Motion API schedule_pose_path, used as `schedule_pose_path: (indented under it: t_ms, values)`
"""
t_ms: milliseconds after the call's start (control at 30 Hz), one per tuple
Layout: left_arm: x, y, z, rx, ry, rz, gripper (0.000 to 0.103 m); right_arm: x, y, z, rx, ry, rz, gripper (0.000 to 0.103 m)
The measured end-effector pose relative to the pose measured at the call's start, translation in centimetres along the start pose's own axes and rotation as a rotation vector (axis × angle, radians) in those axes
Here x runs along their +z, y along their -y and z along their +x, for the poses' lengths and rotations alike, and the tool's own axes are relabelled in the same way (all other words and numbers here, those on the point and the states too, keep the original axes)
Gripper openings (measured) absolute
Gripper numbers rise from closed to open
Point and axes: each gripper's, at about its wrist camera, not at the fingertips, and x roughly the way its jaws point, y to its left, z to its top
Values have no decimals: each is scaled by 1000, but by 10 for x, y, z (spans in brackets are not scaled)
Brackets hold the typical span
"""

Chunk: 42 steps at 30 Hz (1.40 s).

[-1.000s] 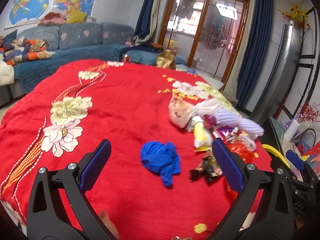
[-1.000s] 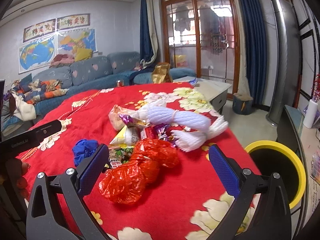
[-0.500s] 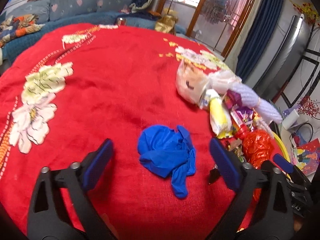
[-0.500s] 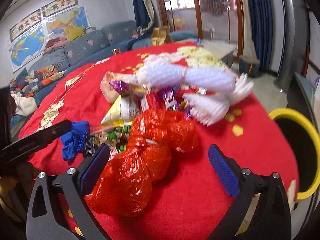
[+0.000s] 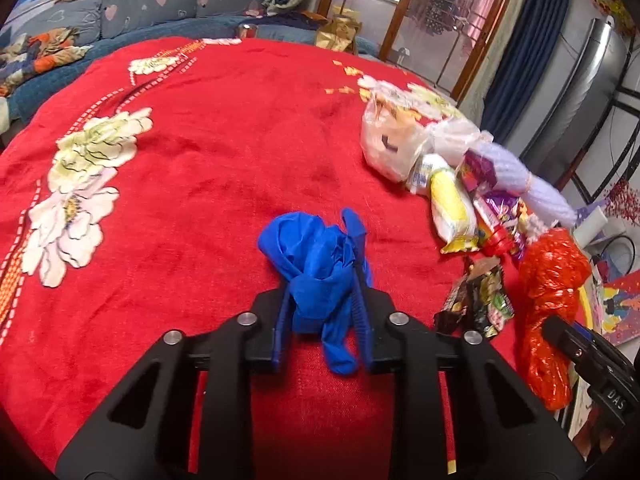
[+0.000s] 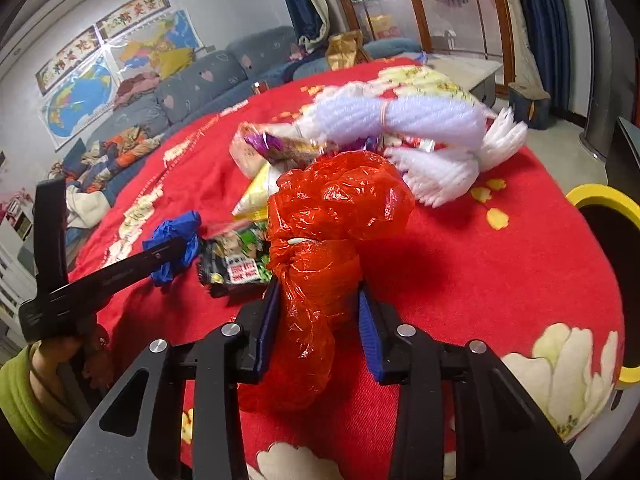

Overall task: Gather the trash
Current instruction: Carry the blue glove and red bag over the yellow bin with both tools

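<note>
My left gripper (image 5: 320, 300) is shut on a crumpled blue glove (image 5: 316, 256) lying on the red floral tablecloth (image 5: 200, 168). My right gripper (image 6: 316, 304) is shut on a knotted red plastic bag (image 6: 332, 236). The blue glove (image 6: 176, 240) and the left gripper's black arm (image 6: 108, 276) show at the left of the right wrist view. The red bag (image 5: 552, 300) shows at the right of the left wrist view. A yellow-rimmed black trash bin (image 6: 608, 240) stands off the table's right edge.
A pile of trash lies beyond the red bag: a black-green snack wrapper (image 6: 236, 264), a yellow packet (image 5: 452, 204), a clear plastic bag (image 5: 392, 148), purple wrappers (image 5: 484, 176) and white foam netting (image 6: 416, 120). A sofa (image 5: 120, 16) stands behind the table.
Both grippers moved forward and down and closed: the left on the blue glove, the right on the red bag. Both were open a second ago.
</note>
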Motion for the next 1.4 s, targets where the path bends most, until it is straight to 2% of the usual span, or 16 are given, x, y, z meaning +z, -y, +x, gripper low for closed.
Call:
schedule_pose_path:
  t_ms: [267, 467, 1000, 1400]
  values:
    - [19, 23, -37, -53, 85, 44, 18, 6, 8, -32, -14, 87, -6, 34]
    - [23, 63, -47, -109, 106, 112, 18, 12, 25, -52, -47, 134, 32, 34]
    - [21, 146, -39, -212, 85, 257, 18, 20, 96, -98, -185, 234, 168, 35]
    - [11, 205, -21, -292, 55, 350, 18, 10, 153, -115, -291, 250, 286, 35]
